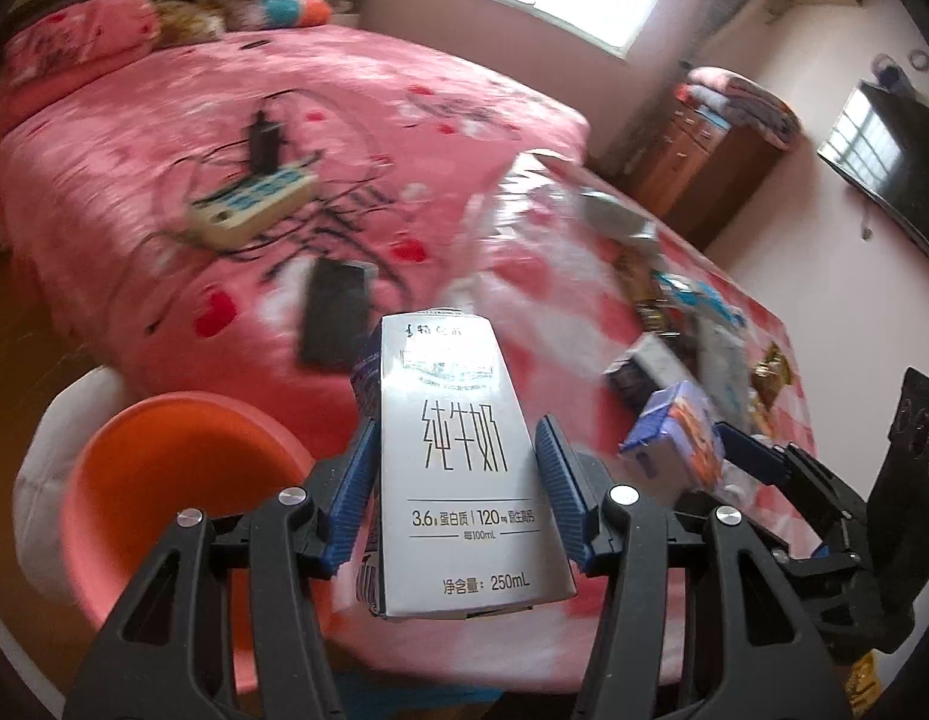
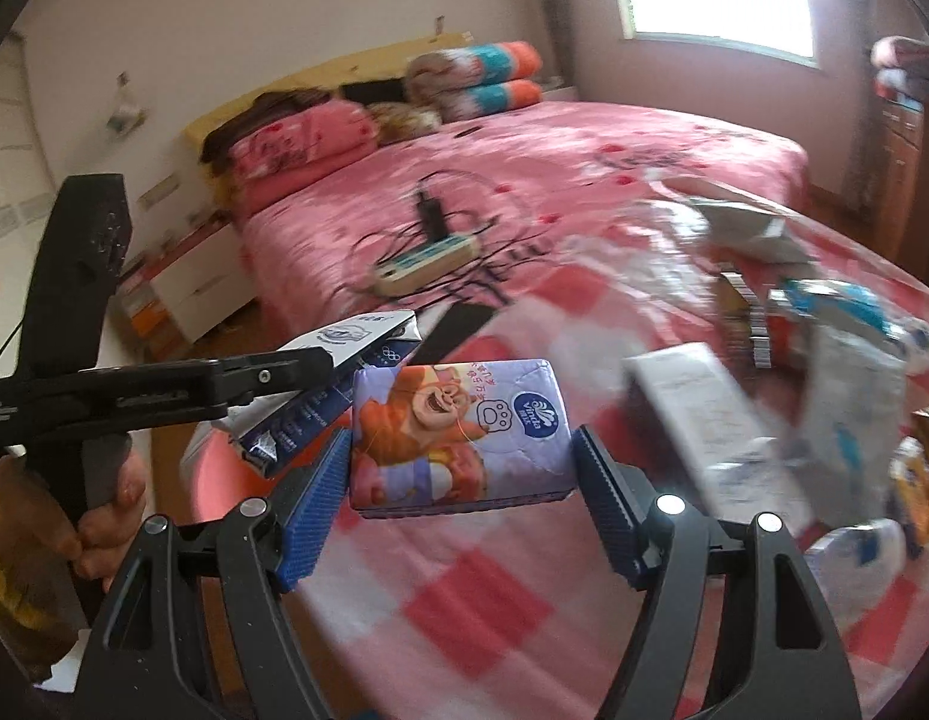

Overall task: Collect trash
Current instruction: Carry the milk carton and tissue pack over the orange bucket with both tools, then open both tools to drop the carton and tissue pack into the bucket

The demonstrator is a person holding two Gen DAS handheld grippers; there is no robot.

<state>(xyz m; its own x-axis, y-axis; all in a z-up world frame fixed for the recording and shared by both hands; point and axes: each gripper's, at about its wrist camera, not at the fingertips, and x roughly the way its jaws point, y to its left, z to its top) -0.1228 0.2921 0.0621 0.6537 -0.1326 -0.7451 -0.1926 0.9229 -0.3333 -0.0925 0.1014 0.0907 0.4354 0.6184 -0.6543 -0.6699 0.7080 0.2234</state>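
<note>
Both jaws grip: left gripper [image 1: 458,480] holds the milk carton [image 1: 458,468], right gripper [image 2: 464,480] the tissue pack [image 2: 458,432]; the tilted carton could slip short of the orange bin [image 1: 182,480].

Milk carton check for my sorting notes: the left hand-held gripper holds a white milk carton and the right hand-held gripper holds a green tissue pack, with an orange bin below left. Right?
Not quite. The tissue pack in the right hand-held gripper is purple, not green, as the right wrist view shows. The left hand-held gripper does hold the white milk carton, above the orange bin.
</note>
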